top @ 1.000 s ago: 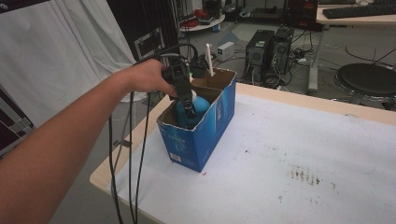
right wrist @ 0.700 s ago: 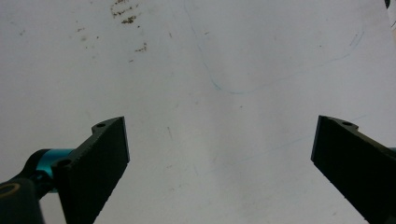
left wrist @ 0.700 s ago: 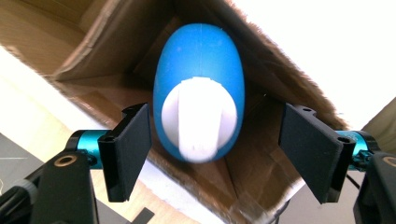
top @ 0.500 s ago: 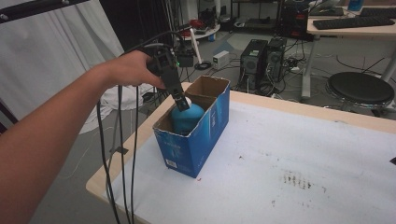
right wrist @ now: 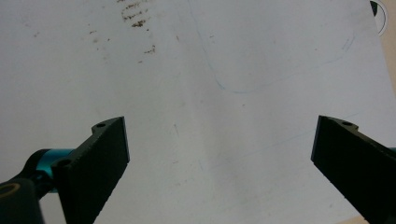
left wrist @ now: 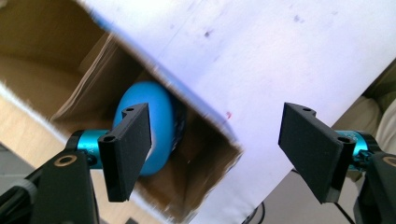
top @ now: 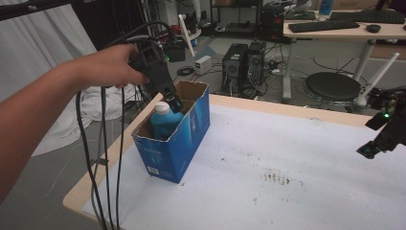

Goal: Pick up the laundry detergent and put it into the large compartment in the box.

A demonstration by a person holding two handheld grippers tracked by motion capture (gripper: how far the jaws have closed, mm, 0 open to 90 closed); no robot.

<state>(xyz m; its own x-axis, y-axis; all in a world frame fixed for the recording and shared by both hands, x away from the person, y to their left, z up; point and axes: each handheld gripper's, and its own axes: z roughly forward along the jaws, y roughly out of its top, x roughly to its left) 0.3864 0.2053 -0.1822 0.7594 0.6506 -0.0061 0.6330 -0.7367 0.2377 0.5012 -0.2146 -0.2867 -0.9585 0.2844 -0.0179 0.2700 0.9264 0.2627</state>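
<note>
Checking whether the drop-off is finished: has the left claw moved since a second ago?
Yes. The left claw has risen from inside the box to its rim, jaws just opened and empty; the bottle sits inside.

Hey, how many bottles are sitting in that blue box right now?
1. A blue bottle with a white cap stands upright in the blue box, just below the left claw. Others could be hidden behind the box walls.

The right gripper (right wrist: pixel 219 158) holds its jaws wide apart over the stained white table (right wrist: pixel 224 60).
</note>
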